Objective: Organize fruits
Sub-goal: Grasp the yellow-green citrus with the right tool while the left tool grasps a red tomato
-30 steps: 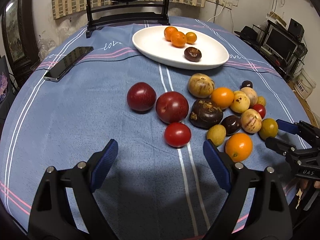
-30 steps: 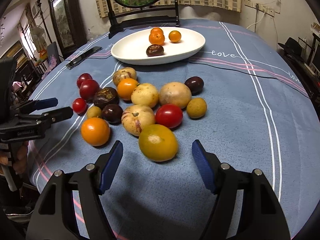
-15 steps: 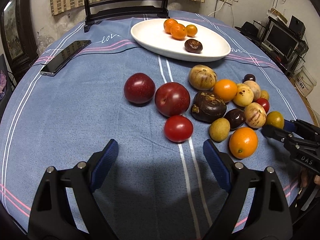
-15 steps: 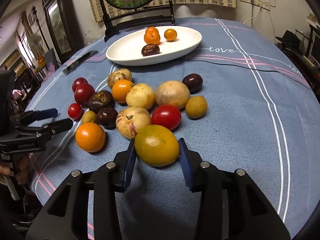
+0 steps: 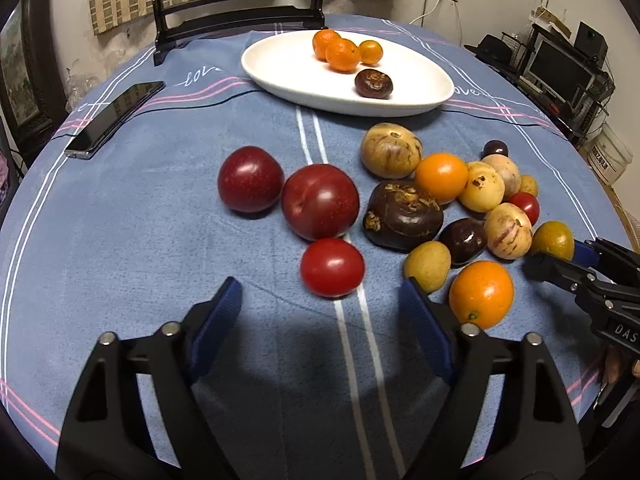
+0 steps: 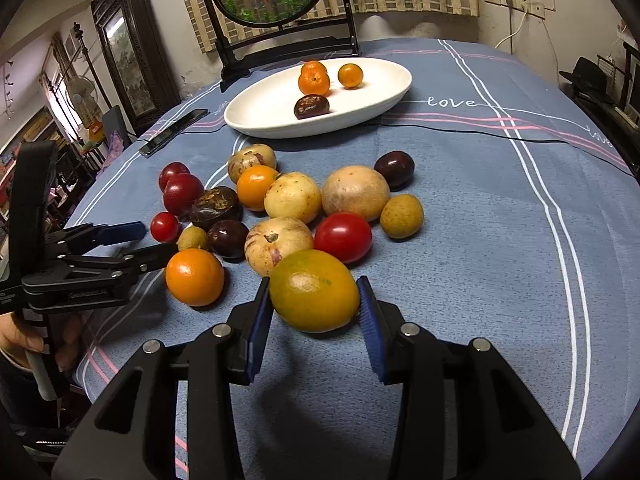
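Note:
Several loose fruits lie in a cluster on the blue tablecloth. My right gripper is shut on a yellow-green orange, both blue pads against its sides; it also shows in the left wrist view. My left gripper is open and empty, just short of a small red tomato. Two dark red plums lie behind the tomato. A white oval plate at the back holds three small oranges and a dark fruit.
A black phone lies at the left of the table. A dark wooden stand with a round screen stands behind the plate. An orange lies between the two grippers. Shelves with monitors stand beyond the right table edge.
My right gripper moved forward and closed on the yellow-green orange. My left gripper moved forward toward the tomato and stayed open.

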Demonstrator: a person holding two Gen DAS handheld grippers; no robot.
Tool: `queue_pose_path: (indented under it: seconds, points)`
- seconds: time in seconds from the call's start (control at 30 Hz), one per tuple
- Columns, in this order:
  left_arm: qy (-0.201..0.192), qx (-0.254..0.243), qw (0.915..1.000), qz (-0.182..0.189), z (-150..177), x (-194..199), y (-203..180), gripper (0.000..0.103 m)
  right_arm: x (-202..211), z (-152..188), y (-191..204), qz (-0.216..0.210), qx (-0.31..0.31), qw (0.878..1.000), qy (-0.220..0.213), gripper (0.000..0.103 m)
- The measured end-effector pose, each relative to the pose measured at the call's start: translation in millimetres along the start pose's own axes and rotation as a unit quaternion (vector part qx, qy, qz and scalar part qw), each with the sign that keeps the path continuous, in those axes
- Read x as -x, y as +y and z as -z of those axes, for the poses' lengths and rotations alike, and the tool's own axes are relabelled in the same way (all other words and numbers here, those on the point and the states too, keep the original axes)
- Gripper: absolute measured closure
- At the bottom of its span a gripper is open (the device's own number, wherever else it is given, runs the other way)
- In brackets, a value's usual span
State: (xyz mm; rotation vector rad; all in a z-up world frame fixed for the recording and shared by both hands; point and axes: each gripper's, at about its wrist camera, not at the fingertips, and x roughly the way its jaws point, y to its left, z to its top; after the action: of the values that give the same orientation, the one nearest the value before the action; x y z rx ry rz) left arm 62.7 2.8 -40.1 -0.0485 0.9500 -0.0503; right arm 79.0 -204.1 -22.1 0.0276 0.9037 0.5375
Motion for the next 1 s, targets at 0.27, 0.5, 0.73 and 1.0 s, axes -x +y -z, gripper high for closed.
queue_pose_path:
  seconds: [0.27,0.5,0.73,1.0]
  points:
    - [-0.020,-0.009,0.9998,0.000,-2.9,-0.4,-1.9,0.072,-0.5,0.1,1.6,-0.013,0.005,1.000,0.001,0.061]
    - [-0.028,-0.020,0.9994,-0.010,-0.6,5.4,-7.2,0.072,-0.8,0.3,1.9,-0.013,0.005,1.000,0.001,0.061]
    - [-0.041,-0.020,0.9989,-0.007,-0.4,17.7,-3.0,0.072,0.8,0.7,1.2,-0.009,0.003,1.000,-0.003,0.061]
    - [-0.063,-0.019,0.9979,-0.003,-5.6,35.1,2.6,0.072,9.8,3.1,-3.8,-0.017,-0.003,1.000,-0.006,0.061]
